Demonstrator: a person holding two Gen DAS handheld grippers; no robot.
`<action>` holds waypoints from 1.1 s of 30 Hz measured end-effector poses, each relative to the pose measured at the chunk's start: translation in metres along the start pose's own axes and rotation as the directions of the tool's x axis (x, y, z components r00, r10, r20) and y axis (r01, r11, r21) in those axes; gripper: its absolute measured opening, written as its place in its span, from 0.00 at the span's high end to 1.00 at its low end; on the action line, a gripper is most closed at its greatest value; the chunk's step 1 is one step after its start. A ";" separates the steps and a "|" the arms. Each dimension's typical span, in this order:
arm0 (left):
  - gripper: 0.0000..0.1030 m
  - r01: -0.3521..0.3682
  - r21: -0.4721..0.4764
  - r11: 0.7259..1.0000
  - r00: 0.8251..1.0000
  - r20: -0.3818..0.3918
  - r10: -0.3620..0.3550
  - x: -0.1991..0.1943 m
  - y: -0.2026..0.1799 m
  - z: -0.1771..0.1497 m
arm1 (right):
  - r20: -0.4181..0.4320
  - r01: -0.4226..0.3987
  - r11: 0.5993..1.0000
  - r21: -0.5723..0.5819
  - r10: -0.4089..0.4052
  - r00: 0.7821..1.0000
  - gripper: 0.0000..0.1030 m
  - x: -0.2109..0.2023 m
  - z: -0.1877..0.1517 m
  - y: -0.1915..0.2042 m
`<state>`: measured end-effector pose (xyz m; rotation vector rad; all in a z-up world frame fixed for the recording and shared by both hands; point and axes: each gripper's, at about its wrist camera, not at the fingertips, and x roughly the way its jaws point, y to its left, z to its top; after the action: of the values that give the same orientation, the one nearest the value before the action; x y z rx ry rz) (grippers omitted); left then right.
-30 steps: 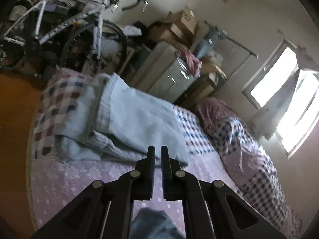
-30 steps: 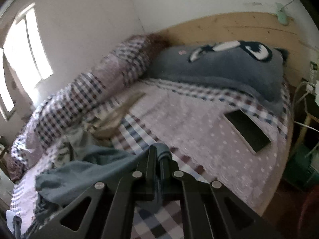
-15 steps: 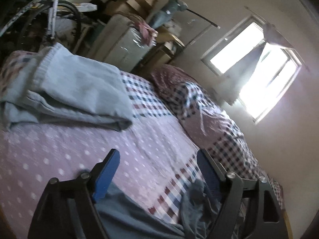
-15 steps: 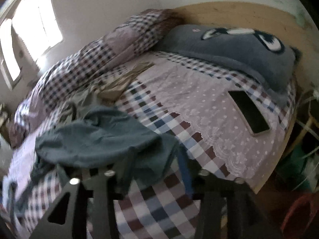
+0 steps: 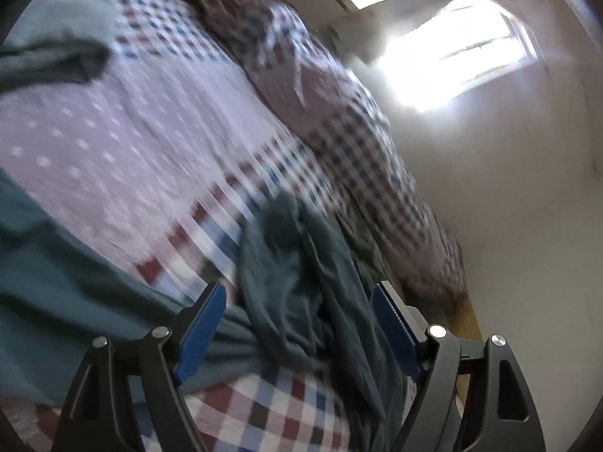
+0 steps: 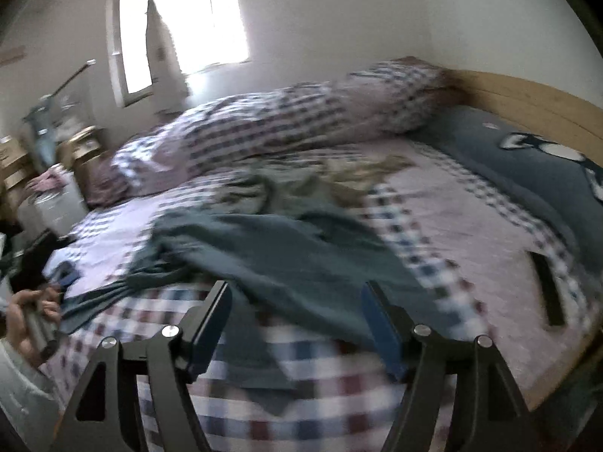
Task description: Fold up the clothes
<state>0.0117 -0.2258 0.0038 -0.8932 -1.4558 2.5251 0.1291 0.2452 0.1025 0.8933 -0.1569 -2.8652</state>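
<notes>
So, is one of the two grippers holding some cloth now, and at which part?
Nothing is held. The left gripper is open over the dark teal garment, and the right gripper is opening above it; no pad presses the cloth.

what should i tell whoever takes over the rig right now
Left tongs: open, nothing gripped, teal garment below them.
Right tongs: jaws opening, nothing gripped, over the same garment.
Things: teal garment lies crumpled on the bed; olive clothes heaped behind it; light blue folded piece at the far end.
Done: apparently the light blue piece.
Left: spread and fold the teal garment, then the olive clothes.
</notes>
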 end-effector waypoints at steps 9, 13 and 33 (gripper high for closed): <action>0.19 0.114 -0.039 0.993 0.986 -0.120 -0.118 0.029 0.000 -0.016 | -0.017 -0.186 0.979 -0.086 0.185 0.983 0.28 0.074 0.013 0.077; 0.19 0.097 -0.025 0.995 0.988 -0.121 -0.099 0.038 0.000 -0.016 | -0.003 -0.253 0.961 -0.110 0.254 0.967 0.28 0.099 0.023 0.108; 0.19 0.012 0.009 1.000 0.983 -0.185 -0.010 0.086 0.015 -0.015 | -0.076 -0.391 0.920 -0.025 0.388 0.919 0.26 0.186 0.014 0.124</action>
<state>-0.0483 -0.1917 -0.0520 -1.0826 -1.3870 2.3658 -0.0186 0.0945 0.0276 0.8430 -0.2401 -2.4567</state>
